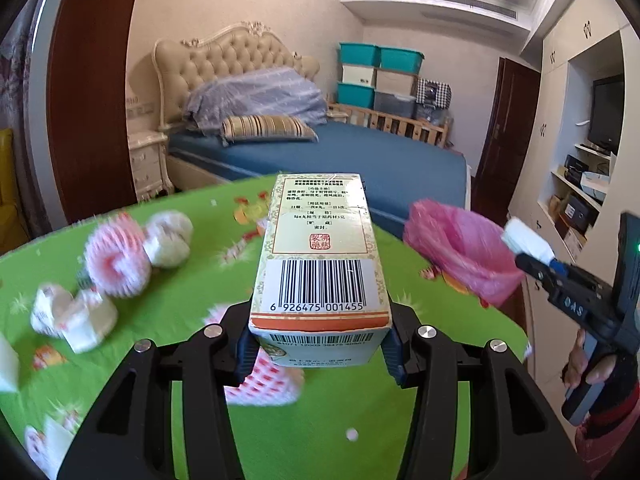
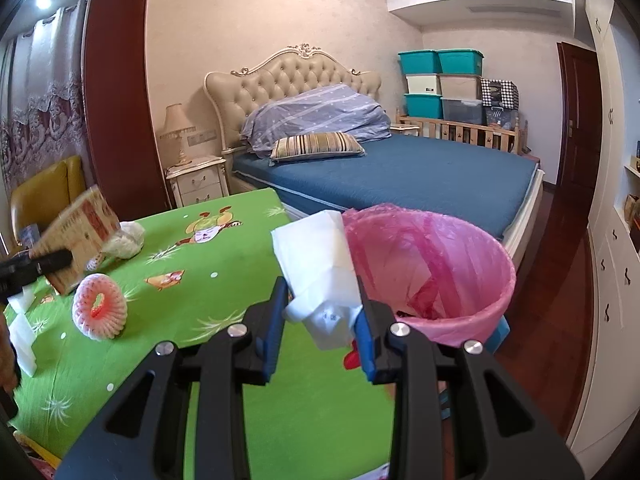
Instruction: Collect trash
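My left gripper is shut on a yellow medicine box with a barcode, held above the green table. My right gripper is shut on a white crumpled paper bag, just left of the pink-lined trash bin. The bin also shows at the right in the left wrist view, with my right gripper beside it holding the white paper. My left gripper with the box shows at the far left of the right wrist view.
Pink-and-white foam fruit nets, crumpled white wrappers and white foam pieces lie on the green tablecloth. A bed, a nightstand and a yellow chair stand behind the table.
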`<action>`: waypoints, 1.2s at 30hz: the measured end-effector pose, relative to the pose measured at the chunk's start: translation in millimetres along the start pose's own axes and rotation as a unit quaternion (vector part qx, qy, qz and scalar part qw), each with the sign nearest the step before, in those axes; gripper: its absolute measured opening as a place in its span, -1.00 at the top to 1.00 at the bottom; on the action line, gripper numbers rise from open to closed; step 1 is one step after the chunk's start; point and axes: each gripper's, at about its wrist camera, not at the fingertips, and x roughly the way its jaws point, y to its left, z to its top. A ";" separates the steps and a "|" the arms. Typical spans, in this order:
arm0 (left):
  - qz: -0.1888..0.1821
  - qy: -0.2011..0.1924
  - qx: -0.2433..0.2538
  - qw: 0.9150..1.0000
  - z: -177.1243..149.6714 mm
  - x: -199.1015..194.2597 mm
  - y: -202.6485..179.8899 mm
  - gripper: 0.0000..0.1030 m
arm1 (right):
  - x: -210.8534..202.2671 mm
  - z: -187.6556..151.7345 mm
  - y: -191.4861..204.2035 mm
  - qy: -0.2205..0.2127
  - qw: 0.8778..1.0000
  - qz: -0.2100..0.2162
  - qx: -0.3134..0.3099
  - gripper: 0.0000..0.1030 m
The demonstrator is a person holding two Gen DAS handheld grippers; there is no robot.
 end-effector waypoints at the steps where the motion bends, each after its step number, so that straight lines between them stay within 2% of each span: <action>1: 0.000 -0.005 0.001 1.000 4.5 -3.4 2.9 0.08 | -1.1 0.7 -0.2 -0.002 1.000 0.000 -0.001 0.40; 7: -0.008 -0.031 0.009 0.999 34.3 -8.3 -4.5 0.08 | -4.4 7.7 3.6 -0.012 1.000 -0.002 -0.013 0.40; 11: -0.020 -0.042 0.028 0.999 46.4 -6.2 -29.1 0.08 | -9.4 14.5 -1.2 -0.023 1.000 -0.010 -0.017 0.40; 14: -0.032 -0.033 0.043 0.998 49.7 5.9 -49.7 0.08 | -7.3 19.4 -11.7 -0.024 0.999 -0.024 -0.017 0.40; 22: -0.070 0.023 0.094 0.993 35.3 89.8 -127.7 0.08 | 29.1 27.4 -55.2 0.004 0.996 -0.084 -0.032 0.40; 25: -0.094 0.036 0.112 0.989 40.4 123.0 -159.8 0.08 | 42.9 29.5 -74.4 0.014 0.995 -0.090 -0.029 0.37; 31: -0.140 0.086 0.091 0.982 55.6 193.9 -203.3 0.08 | 75.6 28.4 -112.2 0.040 0.995 -0.092 -0.012 0.33; 34: -0.155 0.103 0.079 0.979 59.3 218.0 -212.4 0.07 | 89.8 27.4 -122.4 0.040 0.996 -0.082 -0.016 0.17; 35: -0.157 0.106 0.073 0.979 60.4 224.1 -211.7 0.04 | 92.9 26.6 -125.7 0.042 0.996 -0.081 -0.016 -0.04; 36: -0.157 0.106 0.070 0.979 61.3 226.9 -210.8 -0.15 | 93.4 26.2 -129.5 0.041 0.996 -0.076 -0.010 -0.16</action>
